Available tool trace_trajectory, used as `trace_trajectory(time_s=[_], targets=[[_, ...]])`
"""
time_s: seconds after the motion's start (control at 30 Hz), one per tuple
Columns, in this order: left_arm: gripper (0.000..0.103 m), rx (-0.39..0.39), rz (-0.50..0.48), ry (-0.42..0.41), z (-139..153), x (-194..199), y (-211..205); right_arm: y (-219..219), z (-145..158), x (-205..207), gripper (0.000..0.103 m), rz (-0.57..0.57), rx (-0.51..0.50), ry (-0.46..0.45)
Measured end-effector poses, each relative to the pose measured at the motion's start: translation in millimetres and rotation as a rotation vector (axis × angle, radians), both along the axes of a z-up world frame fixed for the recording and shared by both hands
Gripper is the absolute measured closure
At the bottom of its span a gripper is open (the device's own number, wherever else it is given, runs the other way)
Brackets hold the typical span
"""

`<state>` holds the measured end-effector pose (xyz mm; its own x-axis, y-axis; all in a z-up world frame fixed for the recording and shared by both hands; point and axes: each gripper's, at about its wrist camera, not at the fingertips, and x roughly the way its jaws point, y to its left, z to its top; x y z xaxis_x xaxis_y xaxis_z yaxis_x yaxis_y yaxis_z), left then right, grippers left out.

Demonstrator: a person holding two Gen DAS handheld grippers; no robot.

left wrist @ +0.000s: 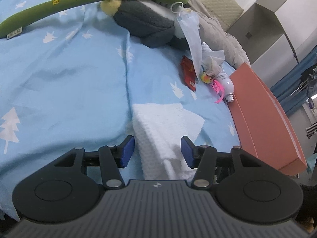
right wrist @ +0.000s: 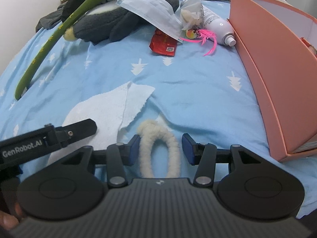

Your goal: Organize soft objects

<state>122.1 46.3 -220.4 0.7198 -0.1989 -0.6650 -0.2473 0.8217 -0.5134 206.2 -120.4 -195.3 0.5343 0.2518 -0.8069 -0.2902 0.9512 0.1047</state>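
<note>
Left wrist view: the left gripper [left wrist: 157, 151] hangs over a white paper towel [left wrist: 162, 123] on the blue bedsheet [left wrist: 69, 79], fingers apart, pads clear of it. Right wrist view: the right gripper [right wrist: 159, 149] straddles a cream woolly loop [right wrist: 158, 150], fingers parted; its left pad is just beside the loop, contact unclear. Farther off lie a grey plush toy [right wrist: 111, 23], a face mask [right wrist: 150, 13] and a green plush stalk [right wrist: 59, 33]. A pink box [right wrist: 273, 69] stands at right.
</note>
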Motion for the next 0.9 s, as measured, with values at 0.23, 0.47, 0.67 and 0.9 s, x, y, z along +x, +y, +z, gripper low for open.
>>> trace_trajectory(time_s=[0.23,0.47,0.67,0.9], targets=[[0.066,-0.041,-0.002,-0.004,-5,3,0,2,2,-4,0.083,0.042,0.004,-0.021],[0.090,-0.031,-0.019,-0.021,1,-3,-5,-12,9,-10,0.084,0.030,0.026,-0.026],[0.091,-0.007,-0.029,-0.050,17,-11,-9,-28,22,-19,0.084,0.028,0.019,-0.049],[0.091,0.058,-0.041,-0.091,42,-20,-17,-42,38,-30,0.084,0.021,0.024,-0.082]])
